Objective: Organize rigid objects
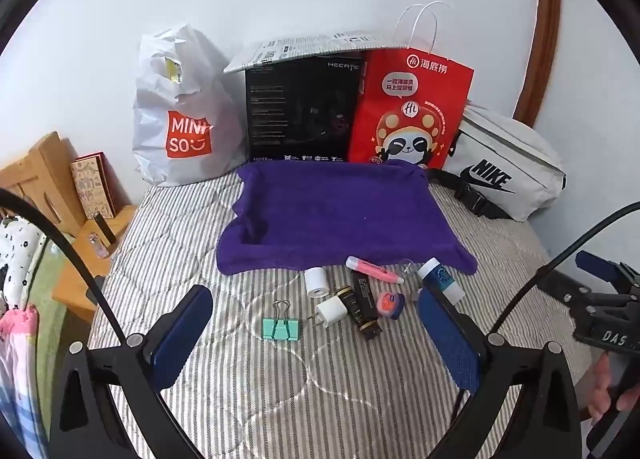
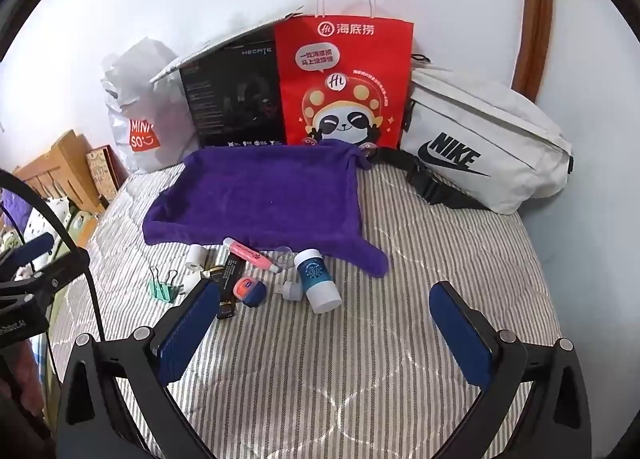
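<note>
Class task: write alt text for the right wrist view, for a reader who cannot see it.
An open right tool hovers over a striped bed, holding nothing. Ahead, small items, including a teal binder clip and a blue-banded bottle, lie before a purple cloth.

left gripper (image 1: 316, 333) jaws wide, nothing between, over striped bedspread (image 1: 256, 399), green binder clip (image 1: 281, 329), white charger plug (image 1: 330, 311), white roll (image 1: 316, 281), black tube (image 1: 362, 305), pink marker (image 1: 374, 269), blue-white bottle (image 1: 442, 279), purple towel (image 1: 340, 215) behind, red paper bag (image 1: 412, 111), right gripper (image 1: 600, 291) at right edge
</note>
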`<act>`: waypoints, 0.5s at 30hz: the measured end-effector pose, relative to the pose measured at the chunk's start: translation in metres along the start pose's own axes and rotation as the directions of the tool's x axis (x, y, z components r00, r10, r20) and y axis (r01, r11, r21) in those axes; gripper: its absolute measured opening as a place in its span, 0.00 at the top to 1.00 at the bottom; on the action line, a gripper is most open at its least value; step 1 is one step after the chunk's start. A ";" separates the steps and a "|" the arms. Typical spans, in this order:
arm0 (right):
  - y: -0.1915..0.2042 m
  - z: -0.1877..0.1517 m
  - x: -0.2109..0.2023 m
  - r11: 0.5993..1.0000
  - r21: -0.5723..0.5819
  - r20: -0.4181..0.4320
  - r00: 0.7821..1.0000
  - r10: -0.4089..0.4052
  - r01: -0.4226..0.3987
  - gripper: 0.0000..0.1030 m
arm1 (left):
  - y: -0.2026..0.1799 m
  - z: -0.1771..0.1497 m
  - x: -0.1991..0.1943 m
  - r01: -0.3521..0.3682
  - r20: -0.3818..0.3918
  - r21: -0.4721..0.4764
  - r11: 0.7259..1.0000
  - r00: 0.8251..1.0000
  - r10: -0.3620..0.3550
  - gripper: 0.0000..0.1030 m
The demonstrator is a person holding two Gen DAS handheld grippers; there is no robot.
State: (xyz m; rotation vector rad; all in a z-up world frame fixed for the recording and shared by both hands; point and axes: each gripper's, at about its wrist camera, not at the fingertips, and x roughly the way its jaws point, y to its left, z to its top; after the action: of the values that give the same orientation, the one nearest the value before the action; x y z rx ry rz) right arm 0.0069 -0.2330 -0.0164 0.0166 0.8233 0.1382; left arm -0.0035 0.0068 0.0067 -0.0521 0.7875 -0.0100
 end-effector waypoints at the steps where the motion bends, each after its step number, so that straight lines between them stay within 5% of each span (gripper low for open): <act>1: -0.002 0.000 -0.001 1.000 0.006 0.001 1.000 0.000 0.000 0.00 | 0.000 0.000 0.000 -0.005 -0.001 0.006 1.000 1.000 0.005 0.00; 15: -0.007 0.003 -0.010 1.000 0.012 0.016 1.000 -0.014 0.014 0.00 | 0.000 0.003 0.002 -0.038 -0.014 0.029 0.999 0.999 0.038 0.00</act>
State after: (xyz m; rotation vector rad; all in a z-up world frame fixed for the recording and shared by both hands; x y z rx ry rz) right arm 0.0035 -0.2415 -0.0078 0.0234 0.8079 0.1196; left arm -0.0003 0.0064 0.0070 -0.0098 0.8030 0.0140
